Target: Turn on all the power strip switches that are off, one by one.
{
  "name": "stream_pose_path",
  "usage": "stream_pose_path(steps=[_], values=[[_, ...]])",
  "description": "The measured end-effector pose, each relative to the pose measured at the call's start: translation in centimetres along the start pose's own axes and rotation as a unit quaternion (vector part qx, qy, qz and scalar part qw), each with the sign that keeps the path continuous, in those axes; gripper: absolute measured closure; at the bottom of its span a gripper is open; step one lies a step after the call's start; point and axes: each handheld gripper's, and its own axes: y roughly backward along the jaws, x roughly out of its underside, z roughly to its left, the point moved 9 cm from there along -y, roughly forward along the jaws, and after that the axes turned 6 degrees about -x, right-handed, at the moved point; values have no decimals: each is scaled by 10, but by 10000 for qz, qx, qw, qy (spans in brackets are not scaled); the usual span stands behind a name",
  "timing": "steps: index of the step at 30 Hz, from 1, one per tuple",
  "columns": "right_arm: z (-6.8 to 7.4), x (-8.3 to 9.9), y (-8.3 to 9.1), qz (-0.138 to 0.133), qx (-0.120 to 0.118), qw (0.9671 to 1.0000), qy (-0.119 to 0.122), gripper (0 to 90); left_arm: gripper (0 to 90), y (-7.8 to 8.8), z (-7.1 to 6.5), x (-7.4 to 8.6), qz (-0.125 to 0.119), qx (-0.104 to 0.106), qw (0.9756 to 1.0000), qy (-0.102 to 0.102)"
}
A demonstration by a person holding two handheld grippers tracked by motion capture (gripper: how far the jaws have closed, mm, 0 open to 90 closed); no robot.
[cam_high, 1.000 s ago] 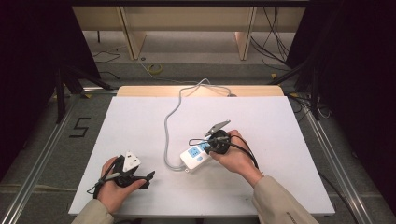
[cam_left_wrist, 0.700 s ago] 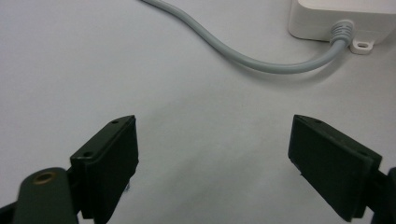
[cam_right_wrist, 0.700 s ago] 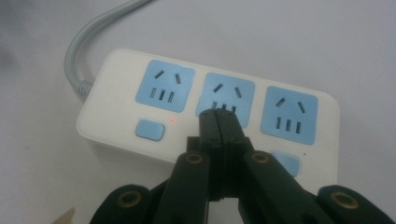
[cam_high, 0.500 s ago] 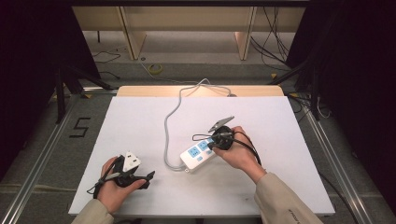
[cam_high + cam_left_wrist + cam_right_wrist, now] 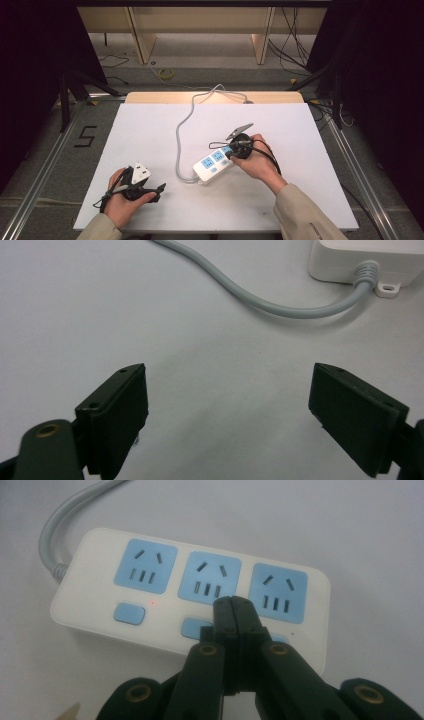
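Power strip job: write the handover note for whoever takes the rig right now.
Right tool: jaws shut, holding nothing, tips over the power strip between its middle socket and the blue button below it; contact with the button cannot be told.
Left tool: jaws open and empty, resting near the table's front left corner, pointing toward the strip's grey cord.
Power strip: lies mid-table, cord running off the far edge.
Done: a small red light glows beside the left button.
Left: probably the middle and right buttons; no light seen by them.
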Motion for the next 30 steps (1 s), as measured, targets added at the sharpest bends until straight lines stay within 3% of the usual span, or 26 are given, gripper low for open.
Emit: stream_pose_path(steps=[30], values=[[-17,5,1,111,167,9997,-114,900,159,0,0,0,11,2,10000,7]])
